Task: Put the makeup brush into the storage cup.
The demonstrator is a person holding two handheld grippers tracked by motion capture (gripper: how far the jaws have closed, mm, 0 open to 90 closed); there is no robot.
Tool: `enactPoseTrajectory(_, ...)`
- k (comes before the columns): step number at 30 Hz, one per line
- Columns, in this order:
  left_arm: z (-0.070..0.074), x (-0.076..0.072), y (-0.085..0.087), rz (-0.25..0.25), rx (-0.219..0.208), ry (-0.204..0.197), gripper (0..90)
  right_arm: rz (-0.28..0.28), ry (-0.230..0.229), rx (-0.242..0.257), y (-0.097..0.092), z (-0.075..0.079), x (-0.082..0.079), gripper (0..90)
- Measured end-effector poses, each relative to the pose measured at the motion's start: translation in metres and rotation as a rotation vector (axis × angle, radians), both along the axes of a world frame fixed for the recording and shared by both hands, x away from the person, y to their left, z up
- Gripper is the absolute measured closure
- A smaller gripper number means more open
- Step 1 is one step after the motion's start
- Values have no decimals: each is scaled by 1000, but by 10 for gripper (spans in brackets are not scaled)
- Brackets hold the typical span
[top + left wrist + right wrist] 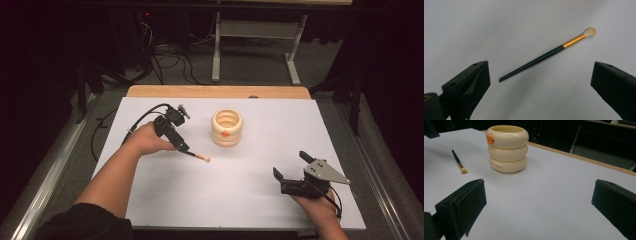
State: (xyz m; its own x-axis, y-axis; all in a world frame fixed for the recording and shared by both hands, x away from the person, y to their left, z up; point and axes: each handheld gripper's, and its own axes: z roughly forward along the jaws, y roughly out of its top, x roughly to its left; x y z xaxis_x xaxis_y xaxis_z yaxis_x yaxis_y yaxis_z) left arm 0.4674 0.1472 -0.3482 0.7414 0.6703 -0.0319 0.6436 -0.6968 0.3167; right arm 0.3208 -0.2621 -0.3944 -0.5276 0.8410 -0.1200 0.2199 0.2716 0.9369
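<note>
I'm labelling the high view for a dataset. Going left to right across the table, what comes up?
Left hand-held gripper → brush → cream ringed cup → right hand-held gripper.

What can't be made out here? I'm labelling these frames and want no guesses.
- Cup interior: the right gripper view is too low and the rim hides it; too small in the high view.
- Print low on the cup: too small to read.
- Brush handle, high view: the left gripper covers its end.
- Right gripper: the hand hides its rear.

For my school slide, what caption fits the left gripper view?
Open left gripper above a brush lying on the white table.
</note>
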Motion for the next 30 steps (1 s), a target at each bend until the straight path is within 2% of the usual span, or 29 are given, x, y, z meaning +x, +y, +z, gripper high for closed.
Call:
enactPoseTrajectory(3,-5,1,-3,-10,7,2,45,2,3,1,0,0,0,9)
enactPoseTrajectory(7,-9,0,-9,-25,-19,-9,60,6,1,2,0,-1,1,9)
enactPoseTrajectory(14,-18,4,-13,-36,-13,18,102,2,1,6,0,0,0,8)
enactPoseTrajectory(18,-22,6,-12,-38,-12,19,153,3,4,4,0,-1,0,8)
enactPoseTrajectory(20,-26,8,-12,-32,2,37,154,3,3,4,0,0,0,8)
enactPoseTrajectory(30,-42,11,-7,-28,28,61,183,4,2,1,0,-1,0,9)
